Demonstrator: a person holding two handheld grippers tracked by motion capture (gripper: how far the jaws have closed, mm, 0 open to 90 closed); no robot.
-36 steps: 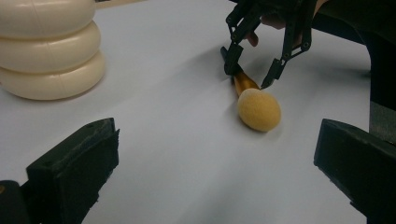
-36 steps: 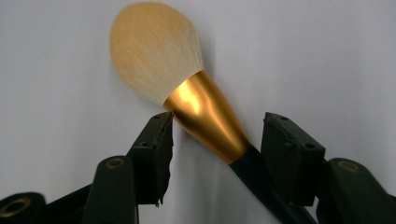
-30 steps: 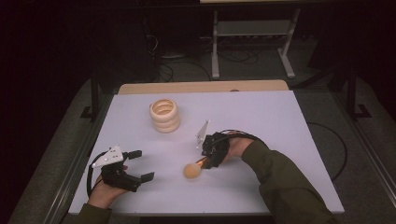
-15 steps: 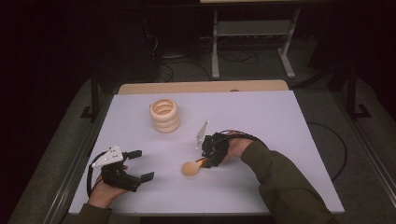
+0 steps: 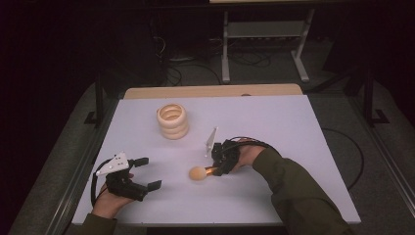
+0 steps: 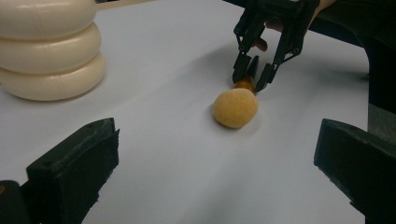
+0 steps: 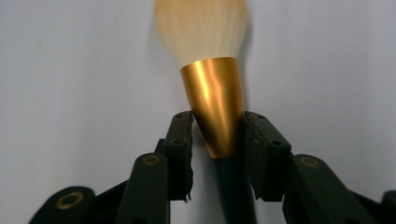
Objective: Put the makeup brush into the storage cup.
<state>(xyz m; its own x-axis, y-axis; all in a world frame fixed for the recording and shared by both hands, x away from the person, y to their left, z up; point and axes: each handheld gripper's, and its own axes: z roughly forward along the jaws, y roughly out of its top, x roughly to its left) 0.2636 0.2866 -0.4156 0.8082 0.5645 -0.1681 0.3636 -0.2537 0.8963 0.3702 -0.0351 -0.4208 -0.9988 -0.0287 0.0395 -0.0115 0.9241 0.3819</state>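
A makeup brush [image 5: 197,173] lies on the white table [image 5: 274,122], with a fluffy cream head [image 6: 236,108], a gold ferrule [image 7: 215,112] and a black handle. My right gripper [image 5: 214,170] is shut on the ferrule where it meets the handle. Its jaws have just been closing with the brush between them, and both pads [image 7: 183,140] now press on it. The left gripper view shows that gripper [image 6: 250,80] behind the brush head. My left gripper [image 5: 148,173] rests open at the front left with nothing between its jaws [image 6: 215,168].
A stack of three cream rings [image 5: 172,121] stands at the back left of the table, and appears at the upper left of the left gripper view [image 6: 46,51]. A metal stand [image 5: 264,39] and cables sit on the floor beyond the far edge.
The right jaws have drawn in on the brush's ferrule. Both hands, the brush and the rings are where they were.
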